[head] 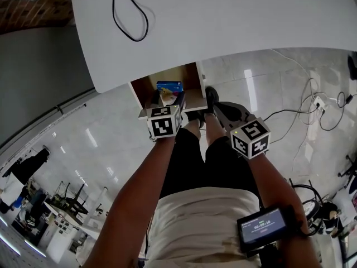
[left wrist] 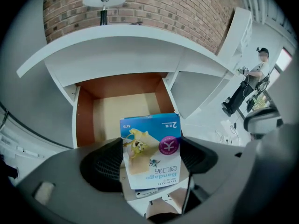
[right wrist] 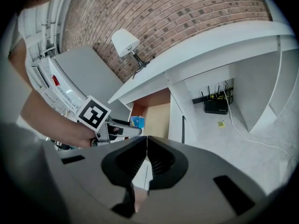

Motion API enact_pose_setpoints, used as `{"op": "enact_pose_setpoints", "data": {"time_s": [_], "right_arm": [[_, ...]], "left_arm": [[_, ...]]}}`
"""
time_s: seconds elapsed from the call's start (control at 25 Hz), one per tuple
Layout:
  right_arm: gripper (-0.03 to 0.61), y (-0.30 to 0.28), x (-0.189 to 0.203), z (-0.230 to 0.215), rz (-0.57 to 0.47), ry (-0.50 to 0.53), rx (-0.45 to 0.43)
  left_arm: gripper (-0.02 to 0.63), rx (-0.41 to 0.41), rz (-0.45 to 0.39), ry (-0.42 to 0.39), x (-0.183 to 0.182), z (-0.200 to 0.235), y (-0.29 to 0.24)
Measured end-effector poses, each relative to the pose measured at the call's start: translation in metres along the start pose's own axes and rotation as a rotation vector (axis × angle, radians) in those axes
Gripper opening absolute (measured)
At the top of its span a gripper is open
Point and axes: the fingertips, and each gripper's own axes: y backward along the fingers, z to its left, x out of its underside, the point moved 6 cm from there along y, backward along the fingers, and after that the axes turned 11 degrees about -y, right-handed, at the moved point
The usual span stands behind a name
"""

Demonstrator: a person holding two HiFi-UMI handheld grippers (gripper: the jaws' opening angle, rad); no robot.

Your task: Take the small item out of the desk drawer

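Holds a blue box (head: 169,86) over the open drawer (head: 144,91) below the white surface (head: 223,21) in the left gripper (head: 167,97), right gripper (head: 215,102) alongside.

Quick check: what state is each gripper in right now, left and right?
Left gripper: closed on the blue bandage box.
Right gripper: closed, with nothing between its jaws.

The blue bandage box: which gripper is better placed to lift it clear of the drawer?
Left. The left gripper is shut on the bandage box at the open drawer; the right gripper is shut and empty.
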Motion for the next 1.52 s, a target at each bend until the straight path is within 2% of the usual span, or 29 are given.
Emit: {"op": "enact_pose_setpoints", "data": {"time_s": [0.64,0.84,1.08,1.52], "right_arm": [[0.006,0.029,-0.016,0.024,-0.005,0.035,0.004],[0.006,0.037,-0.020,0.026,0.018,0.056,0.029],[0.006,0.032,-0.034,0.048,0.008,0.082,0.016],[0.006,0.044,-0.061,0.081,-0.005,0.143,-0.001]], "left_arm": [[0.380,-0.008,-0.055,-0.004,-0.025,-0.003,0.057],[0.380,0.030,-0.075,0.043,-0.024,-0.012,0.068],[0.380,0.043,-0.087,0.054,-0.025,0.003,0.090],[0.380,0.055,-0.164,0.070,-0.036,0.004,0.137]]}}
